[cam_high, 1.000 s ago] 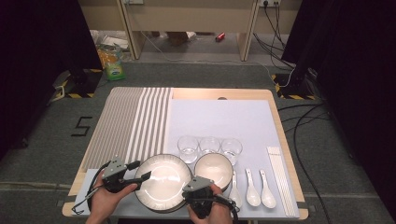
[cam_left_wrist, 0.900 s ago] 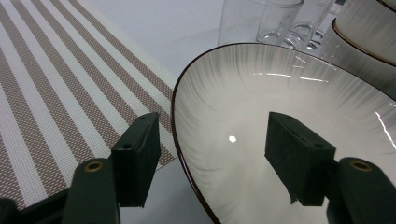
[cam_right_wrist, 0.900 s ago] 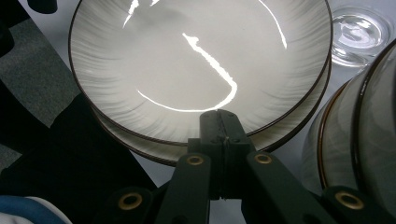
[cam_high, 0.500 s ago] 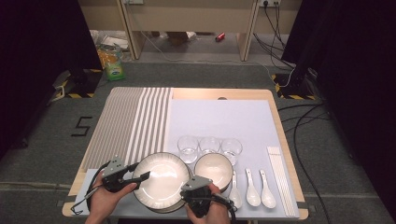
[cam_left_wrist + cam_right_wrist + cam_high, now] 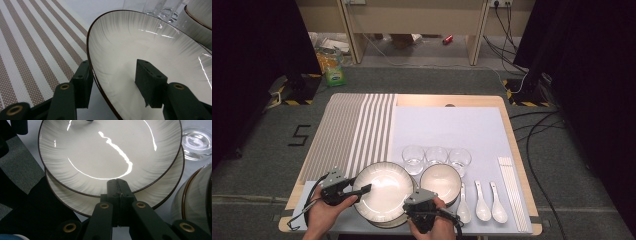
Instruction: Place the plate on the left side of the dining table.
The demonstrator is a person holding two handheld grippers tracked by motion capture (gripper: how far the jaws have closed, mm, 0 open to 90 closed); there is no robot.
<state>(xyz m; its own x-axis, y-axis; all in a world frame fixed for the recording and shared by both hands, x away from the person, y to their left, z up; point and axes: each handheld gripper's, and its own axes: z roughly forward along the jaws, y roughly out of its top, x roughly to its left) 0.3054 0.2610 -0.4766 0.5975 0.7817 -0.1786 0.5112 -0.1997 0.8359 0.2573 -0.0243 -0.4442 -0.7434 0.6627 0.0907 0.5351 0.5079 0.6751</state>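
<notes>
Black, square-ended fingers (image 5: 82, 82) of the left gripper (image 5: 115, 82) stand about half open astride the dark-edged rim of the top plate (image 5: 155, 50), one blocky pad outside the rim and the other, ribbed one over the glazed inside. Its jaws have just been closing with the rim between them, yet a gap shows at each pad, so nothing is clamped. In the high view the left gripper (image 5: 357, 190) reaches the plate (image 5: 384, 187) from its left edge, held in the person's left hand (image 5: 324, 212).

The right gripper (image 5: 119, 188) has its two flat jaws pressed together, face to face, with nothing between them; their joined tip lies over the near rim of the plates. In the high view it sits at the near table edge (image 5: 424, 202), between the plates and a bowl (image 5: 441, 181).

The plate is round, shallow and glossy white, with fine grey brushed streaks running inward from a thin brown rim. It rests on a second plate (image 5: 160, 187) of the same pattern, set slightly off-centre so that the lower one shows as a crescent. The stack stands at the near edge of a smooth pale mat (image 5: 447, 130), just beside a woven mat (image 5: 349, 130) of brown and white stripes. Three clear round glasses (image 5: 437, 156) stand in a row behind, and three white ceramic spoons (image 5: 482, 202) lie to the right of the bowl.
</notes>
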